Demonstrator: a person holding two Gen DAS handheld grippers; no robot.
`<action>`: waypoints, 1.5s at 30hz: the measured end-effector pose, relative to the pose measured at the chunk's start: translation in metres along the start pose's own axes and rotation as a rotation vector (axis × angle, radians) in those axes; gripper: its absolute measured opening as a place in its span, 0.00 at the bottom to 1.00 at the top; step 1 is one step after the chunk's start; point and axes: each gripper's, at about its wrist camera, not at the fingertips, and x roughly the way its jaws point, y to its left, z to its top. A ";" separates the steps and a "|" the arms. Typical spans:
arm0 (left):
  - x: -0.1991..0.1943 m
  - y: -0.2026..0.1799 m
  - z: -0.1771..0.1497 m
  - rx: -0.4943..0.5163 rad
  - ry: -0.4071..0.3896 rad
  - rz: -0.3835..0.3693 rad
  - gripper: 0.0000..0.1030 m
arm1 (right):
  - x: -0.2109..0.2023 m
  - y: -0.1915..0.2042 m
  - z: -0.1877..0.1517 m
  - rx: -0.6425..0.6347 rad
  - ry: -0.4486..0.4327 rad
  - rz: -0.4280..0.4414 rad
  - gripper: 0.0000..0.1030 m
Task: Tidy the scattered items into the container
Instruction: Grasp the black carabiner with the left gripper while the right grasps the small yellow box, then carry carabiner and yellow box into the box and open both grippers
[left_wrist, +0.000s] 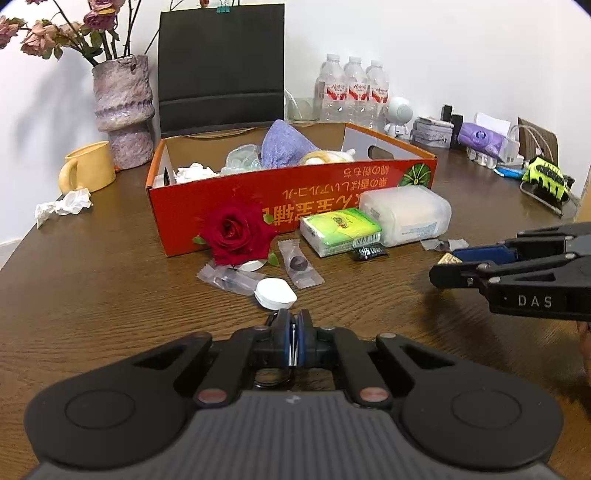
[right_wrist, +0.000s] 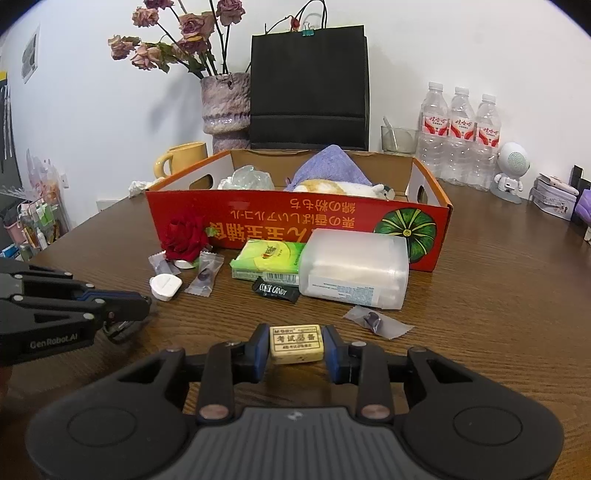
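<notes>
While the right tongs (right_wrist: 296, 345) clamp the eraser (right_wrist: 296, 344) above the tabletop (right_wrist: 480, 314), and the left tongs (left_wrist: 294, 341) pinch a key ring (left_wrist: 275, 317), lift both clear over the red box's (right_wrist: 295, 225) wall before releasing.

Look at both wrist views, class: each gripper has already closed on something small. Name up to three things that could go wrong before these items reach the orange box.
1. The right gripper pinches the eraser only by its short ends, so it may twist out during the lift.
2. The left gripper holds a thin key ring that hangs loosely and could slip.
3. The red rose and clear plastic tub stand against the orange box front wall, so a low carry might knock them.
</notes>
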 end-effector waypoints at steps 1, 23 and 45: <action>-0.002 0.001 0.001 -0.009 -0.004 -0.003 0.06 | -0.001 0.000 -0.001 0.002 -0.001 0.001 0.29; -0.007 0.003 -0.010 -0.011 0.018 0.032 0.06 | -0.014 0.000 -0.010 0.022 -0.005 0.025 0.29; -0.037 0.002 0.041 -0.009 -0.193 0.021 0.05 | -0.028 -0.007 0.032 0.006 -0.125 0.023 0.29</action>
